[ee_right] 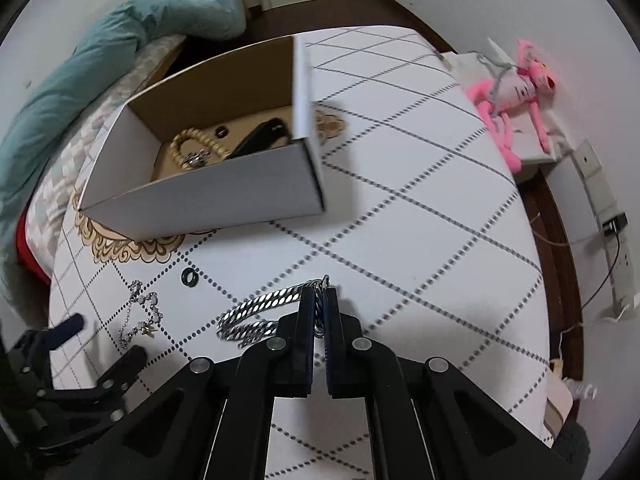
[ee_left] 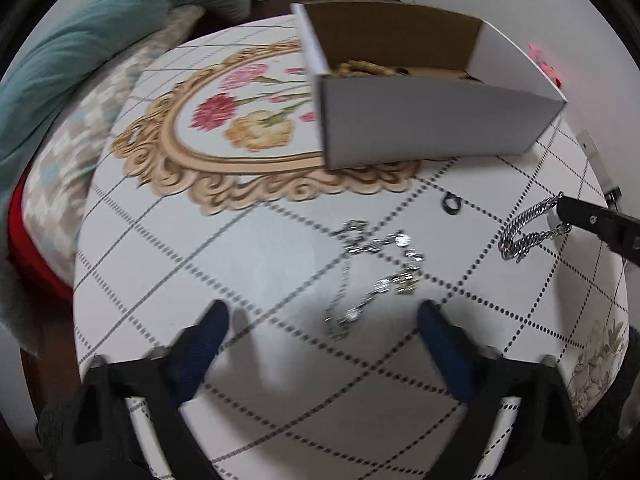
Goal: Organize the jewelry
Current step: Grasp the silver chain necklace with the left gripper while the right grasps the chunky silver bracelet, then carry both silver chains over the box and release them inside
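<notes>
A white cardboard box (ee_left: 436, 128) (ee_right: 224, 196) stands on the table and holds a beaded bracelet (ee_right: 188, 142), a silver piece and a dark case. My right gripper (ee_right: 319, 294) (ee_left: 562, 206) is shut on a thick silver chain bracelet (ee_right: 260, 312) (ee_left: 524, 236), held just above the table. A thin silver necklace (ee_left: 372, 272) (ee_right: 140, 316) lies tangled on the cloth. My left gripper (ee_left: 322, 316) (ee_right: 108, 338) is open just in front of it, a finger on each side. A small black ring (ee_left: 452, 202) (ee_right: 189, 277) lies near the box.
The table (ee_left: 280, 360) has a white grid cloth with a floral medallion (ee_left: 240, 120). A bed with a teal quilt (ee_left: 80, 52) lies to the left. A pink plush toy (ee_right: 516, 96) sits on a side stand at the right, by a wall socket strip (ee_right: 612, 216).
</notes>
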